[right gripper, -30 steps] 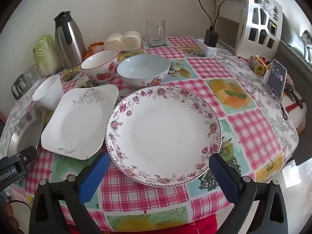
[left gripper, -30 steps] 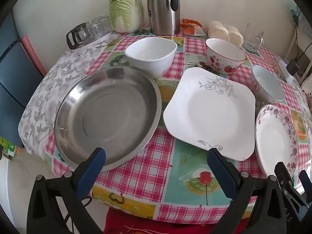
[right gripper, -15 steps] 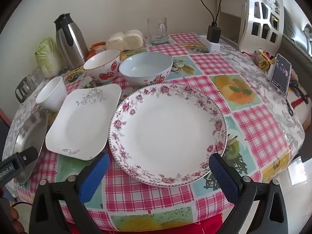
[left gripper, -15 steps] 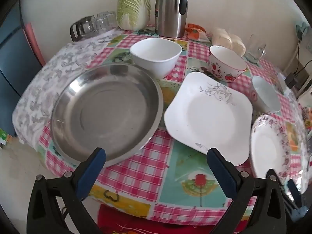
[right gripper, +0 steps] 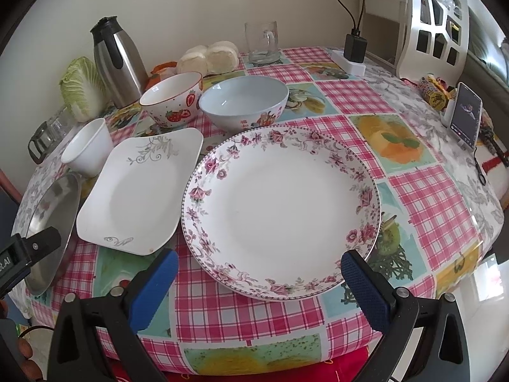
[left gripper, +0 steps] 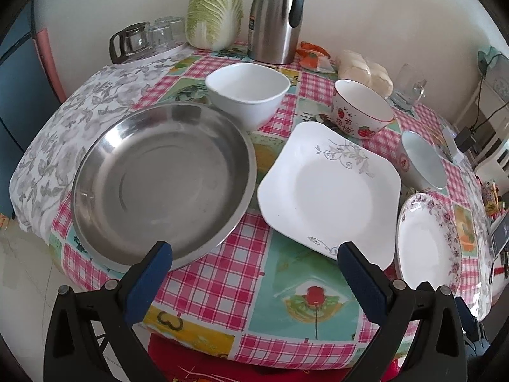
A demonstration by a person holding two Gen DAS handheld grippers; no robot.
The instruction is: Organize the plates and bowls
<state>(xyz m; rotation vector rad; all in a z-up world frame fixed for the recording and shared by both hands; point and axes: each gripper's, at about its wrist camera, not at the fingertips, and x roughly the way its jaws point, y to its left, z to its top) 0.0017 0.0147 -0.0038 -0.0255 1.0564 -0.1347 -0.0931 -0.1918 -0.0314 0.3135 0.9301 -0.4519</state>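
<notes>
A steel plate point(left gripper: 162, 184) lies at the table's left, a square white plate point(left gripper: 331, 191) beside it, and a round floral plate point(right gripper: 280, 210) to the right. Behind stand a white bowl point(left gripper: 248, 92), a strawberry bowl point(left gripper: 359, 111) and a pale blue bowl point(right gripper: 245, 102). My left gripper point(left gripper: 254, 261) is open and empty at the table's near edge, between the steel and square plates. My right gripper point(right gripper: 257, 267) is open and empty, just before the floral plate's near rim.
A steel thermos point(left gripper: 276, 16), cabbage point(left gripper: 213, 12), glass cups point(left gripper: 149, 38), buns point(right gripper: 210, 54) and a glass mug point(right gripper: 262, 43) stand along the back. A charger point(right gripper: 354, 51), phone point(right gripper: 464, 114) and white chair point(right gripper: 435, 22) are at the right.
Both grippers have pulled back and risen slightly, so the table sits farther in view. No dish has moved. Both grippers stay open.
</notes>
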